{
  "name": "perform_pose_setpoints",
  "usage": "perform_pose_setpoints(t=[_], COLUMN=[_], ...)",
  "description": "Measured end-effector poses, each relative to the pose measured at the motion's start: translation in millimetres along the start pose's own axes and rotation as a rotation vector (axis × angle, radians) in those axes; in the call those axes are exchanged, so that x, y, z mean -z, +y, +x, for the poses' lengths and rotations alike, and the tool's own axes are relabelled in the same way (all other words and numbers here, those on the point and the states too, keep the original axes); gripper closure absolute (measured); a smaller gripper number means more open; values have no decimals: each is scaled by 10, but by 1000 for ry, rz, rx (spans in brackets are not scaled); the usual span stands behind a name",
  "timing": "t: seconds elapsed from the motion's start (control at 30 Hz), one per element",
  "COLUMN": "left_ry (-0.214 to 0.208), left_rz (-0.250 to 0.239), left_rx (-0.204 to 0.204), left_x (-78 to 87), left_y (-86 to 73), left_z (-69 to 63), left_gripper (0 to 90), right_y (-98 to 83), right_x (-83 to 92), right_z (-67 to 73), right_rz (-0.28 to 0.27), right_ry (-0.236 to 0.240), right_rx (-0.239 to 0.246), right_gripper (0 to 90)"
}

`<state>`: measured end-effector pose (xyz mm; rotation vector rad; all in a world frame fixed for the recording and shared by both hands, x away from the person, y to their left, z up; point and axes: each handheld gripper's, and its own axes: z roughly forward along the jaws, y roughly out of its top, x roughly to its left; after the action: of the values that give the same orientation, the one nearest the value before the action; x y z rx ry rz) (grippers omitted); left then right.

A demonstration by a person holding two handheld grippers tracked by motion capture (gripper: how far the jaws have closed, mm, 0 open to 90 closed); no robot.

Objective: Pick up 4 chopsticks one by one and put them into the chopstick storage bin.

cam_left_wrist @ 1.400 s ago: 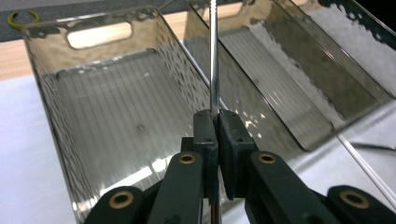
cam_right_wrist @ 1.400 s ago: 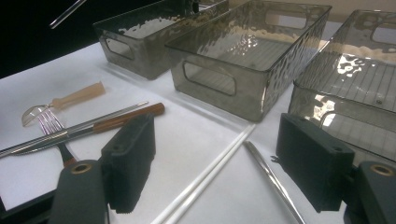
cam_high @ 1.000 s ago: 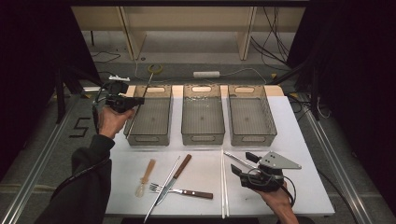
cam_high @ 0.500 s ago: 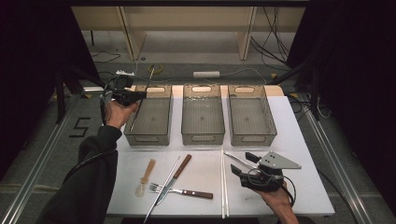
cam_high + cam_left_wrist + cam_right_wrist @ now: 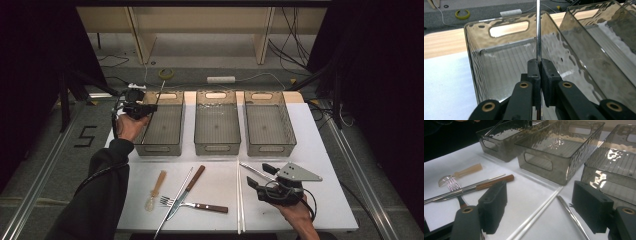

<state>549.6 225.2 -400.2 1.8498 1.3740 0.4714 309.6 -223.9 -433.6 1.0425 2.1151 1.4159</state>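
Observation:
My left gripper (image 5: 148,109) is shut on a thin metal chopstick (image 5: 159,93), held over the near-left corner of the left clear bin (image 5: 159,149). In the left gripper view the pads (image 5: 534,68) pinch the chopstick (image 5: 538,30), which points up and away above the bin's ribbed floor (image 5: 506,65). My right gripper (image 5: 258,175) rests low at the table's front right with its jaws open. A second metal chopstick (image 5: 572,215) lies on the table beneath the gap of the right gripper (image 5: 541,202), untouched by the pads.
A middle bin (image 5: 216,146) and a right bin (image 5: 270,147) stand beside the left one. On the white table front lie a wooden-handled spoon (image 5: 156,187), a knife (image 5: 189,186), a fork (image 5: 197,205) and a pair of white chopsticks (image 5: 239,195).
The left hand has come down and rightward with the chopstick, from beside the left bin to over its edge. The right hand has kept still.

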Motion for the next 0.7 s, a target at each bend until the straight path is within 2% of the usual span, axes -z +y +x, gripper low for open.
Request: perform_pose_setpoints(t=[0.27,0.37,0.47,0.53,0.7], left_ry=[8,-11,-24,-56,-108], left_rz=[47,69,86,113,152], left_rx=[8,28,28,46,40], left_x=[-76,-64,18,104,385], left_y=[-80,-84,-81,-88,-200], left_z=[9,8,-34,-81,-257], left_gripper=[831,704,614,529,399], right_y=[0,1,0,1,0], right_x=[2,4,5,6,5], right_z=[2,1,0,-1,0], right_rz=[1,-2,0,-1,0], right_ry=[1,2,0,0,0], right_rx=[0,-1,-1,-2,-3], right_gripper=[294,294,295,294,295])
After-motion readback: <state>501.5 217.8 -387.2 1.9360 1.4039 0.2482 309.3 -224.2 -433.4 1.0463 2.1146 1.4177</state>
